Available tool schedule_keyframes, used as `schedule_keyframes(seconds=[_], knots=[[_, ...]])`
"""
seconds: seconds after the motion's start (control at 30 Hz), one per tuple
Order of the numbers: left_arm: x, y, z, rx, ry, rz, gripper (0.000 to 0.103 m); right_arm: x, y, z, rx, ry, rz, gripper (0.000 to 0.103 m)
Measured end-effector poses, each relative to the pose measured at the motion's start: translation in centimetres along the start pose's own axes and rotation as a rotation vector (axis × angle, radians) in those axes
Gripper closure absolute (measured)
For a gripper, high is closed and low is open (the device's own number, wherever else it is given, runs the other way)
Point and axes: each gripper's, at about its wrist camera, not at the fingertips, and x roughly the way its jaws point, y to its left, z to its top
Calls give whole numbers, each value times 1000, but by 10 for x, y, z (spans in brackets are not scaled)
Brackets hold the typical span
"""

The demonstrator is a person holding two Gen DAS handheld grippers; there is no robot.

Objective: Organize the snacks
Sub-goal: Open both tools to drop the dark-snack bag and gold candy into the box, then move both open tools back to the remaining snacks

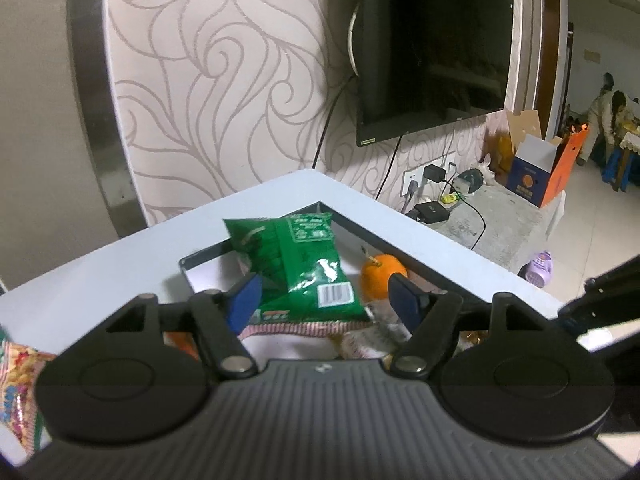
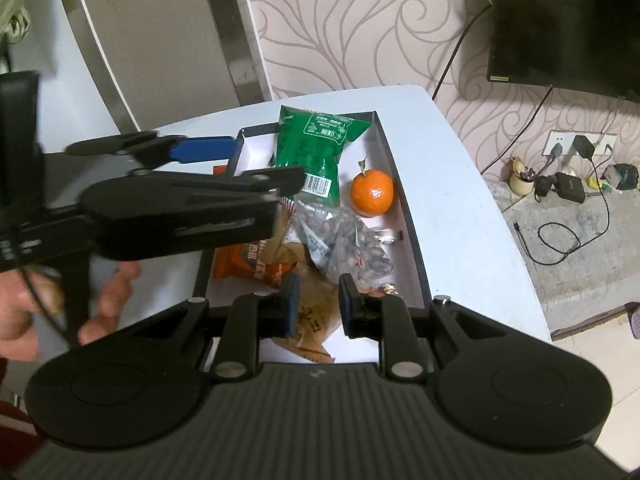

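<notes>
Just ahead of left gripper (image 1: 326, 300): green packet (image 1: 298, 266)

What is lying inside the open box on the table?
The box holds a green snack bag, an orange, a clear bag of seeds, an orange packet and a brown packet. Anything beneath them is hidden.

Left claw (image 1: 326, 300) jaws apart, right claw (image 2: 319, 304) jaws narrowly parted, empty
</notes>
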Motion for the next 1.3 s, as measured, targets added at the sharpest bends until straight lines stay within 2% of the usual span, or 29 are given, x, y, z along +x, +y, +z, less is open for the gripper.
schedule_keyframes(seconds=[0.2, 0.33, 0.5, 0.73, 1.0, 1.2, 1.3], knots=[[-8, 10, -8, -24, 4, 3, 31, 10, 1, 4, 1, 4, -17, 77], [-16, 18, -14, -28, -4, 17, 31, 6, 6, 9, 3, -21, -18, 66], [-28, 37, -21, -59, -6, 43, 31, 4, 23, 18, -24, -55, -20, 64], [-50, 78, -39, -99, 8, 127, 31, 19, 62, 37, -89, -78, 49, 65], [-75, 136, -53, -163, 19, 249, 31, 79, 126, 59, -197, -2, 150, 65], [-87, 168, -59, -156, 13, 302, 31, 132, 145, 71, -234, 46, 71, 65], [-90, 178, -62, -150, 9, 302, 31, 152, 150, 72, -266, 64, -4, 65]])
